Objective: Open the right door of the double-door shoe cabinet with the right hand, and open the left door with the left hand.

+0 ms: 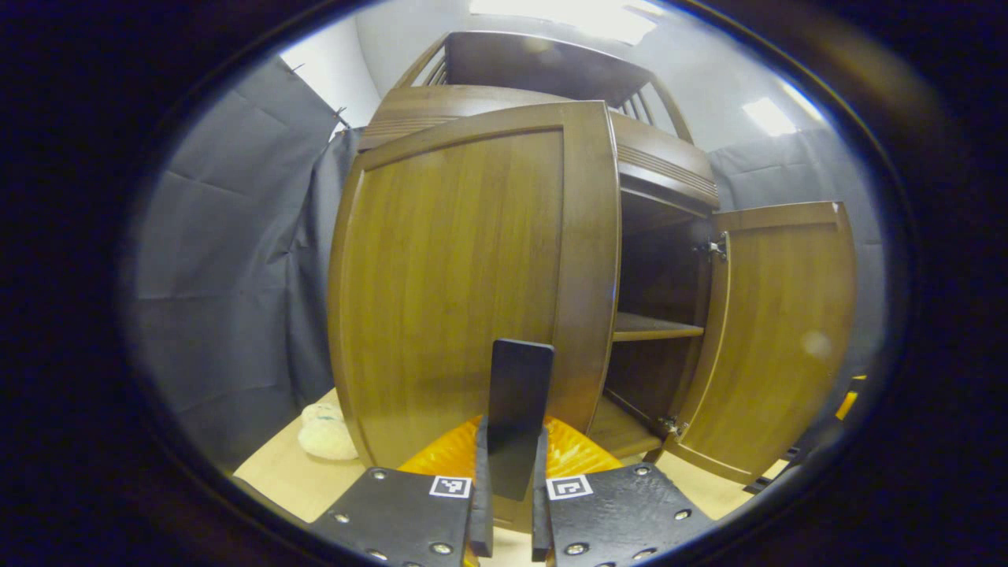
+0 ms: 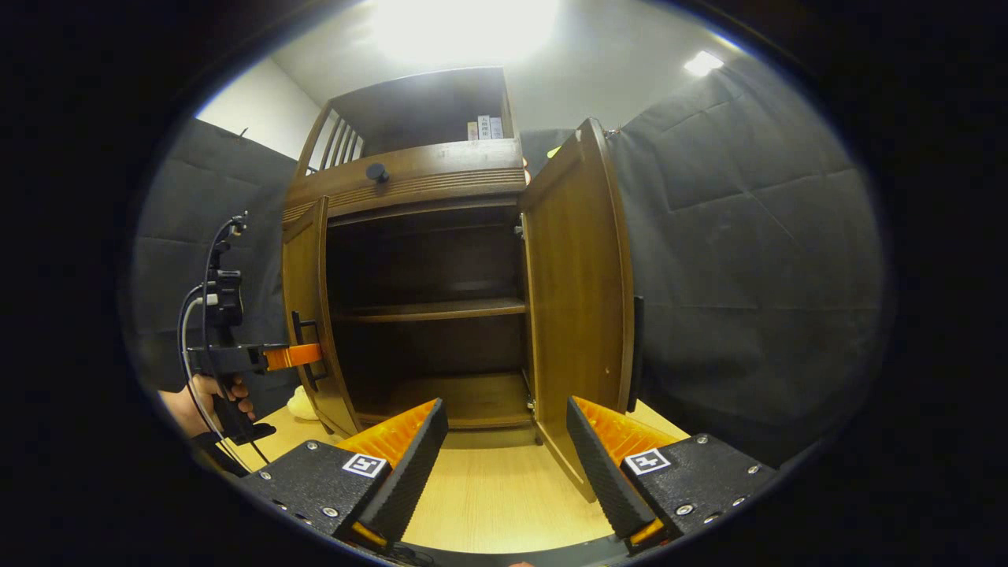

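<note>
Dark cloth hangs behind the shoe cabinet (image 2: 425, 260), which stands on a pale wooden floor (image 2: 488, 488).

In the left gripper view, the left claw (image 1: 510, 504) is closed on the dark handle (image 1: 516, 409) of the left door (image 1: 465, 291), both fingers pressing its sides. The door fills the centre. At 3 o'clock the right door (image 1: 780, 331) stands wide open, with a shelf (image 1: 657, 327) between them. A pale soft thing (image 1: 327, 433) lies on the floor at 8 o'clock.

In the right gripper view, the right claw (image 2: 508, 465) is wide open and holds nothing. This view looks into the cabinet, where the shelf (image 2: 433, 309) crosses the middle. At 9 o'clock a hand (image 2: 206, 398) holds the left claw (image 2: 303, 356) at the left door (image 2: 311, 315), which is partly open. A round knob (image 2: 377, 171) sits on the drawer above.
</note>
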